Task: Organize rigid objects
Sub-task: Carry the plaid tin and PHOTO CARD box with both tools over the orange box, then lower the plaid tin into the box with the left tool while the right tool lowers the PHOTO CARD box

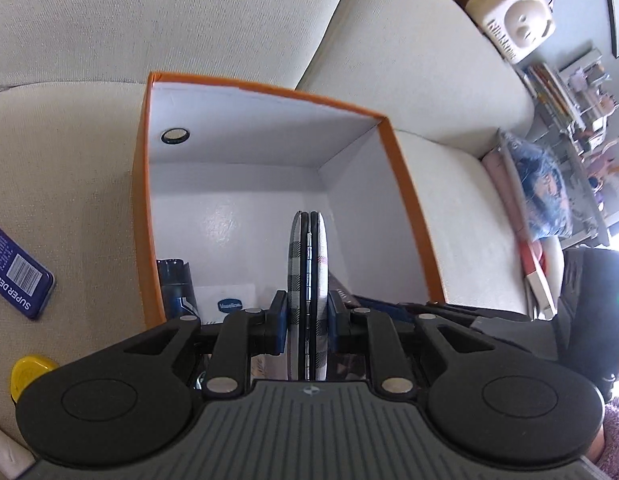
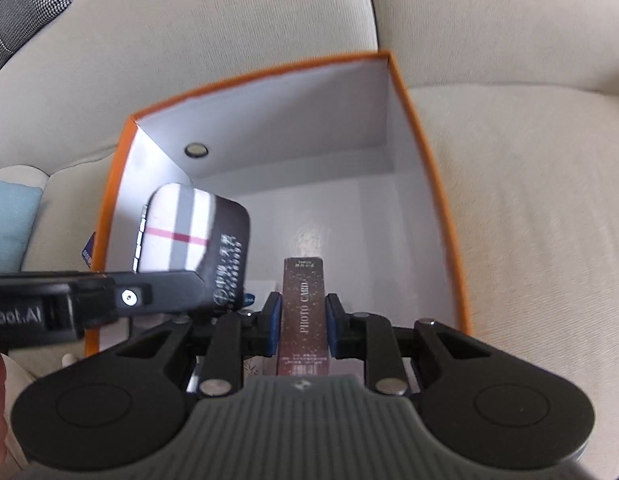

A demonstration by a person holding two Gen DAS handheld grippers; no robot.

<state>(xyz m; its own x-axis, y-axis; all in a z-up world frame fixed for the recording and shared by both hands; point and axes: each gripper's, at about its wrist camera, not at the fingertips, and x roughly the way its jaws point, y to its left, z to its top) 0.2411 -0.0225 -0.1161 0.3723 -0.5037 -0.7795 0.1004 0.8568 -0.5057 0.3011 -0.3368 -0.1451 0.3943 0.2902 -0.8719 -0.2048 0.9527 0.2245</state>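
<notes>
An orange box (image 1: 409, 184) with a white inside stands on a beige sofa; it also shows in the right wrist view (image 2: 437, 184). My left gripper (image 1: 307, 316) is shut on a plaid hinged case (image 1: 308, 264), held on edge over the box's near side. The case also shows in the right wrist view (image 2: 189, 228), at the left. My right gripper (image 2: 302, 330) is shut on a brown "PHOTO CARD" box (image 2: 303, 312), held upright over the box's near edge. A dark bottle (image 1: 177, 284) and a Vaseline item (image 1: 229, 304) lie inside the box.
A blue "SUPER DEER" tin (image 1: 17, 272) and a yellow object (image 1: 27, 372) lie on the sofa seat left of the box. A cushion (image 1: 541, 196) lies at the right. A shelf with clutter (image 1: 581, 92) stands beyond the sofa arm.
</notes>
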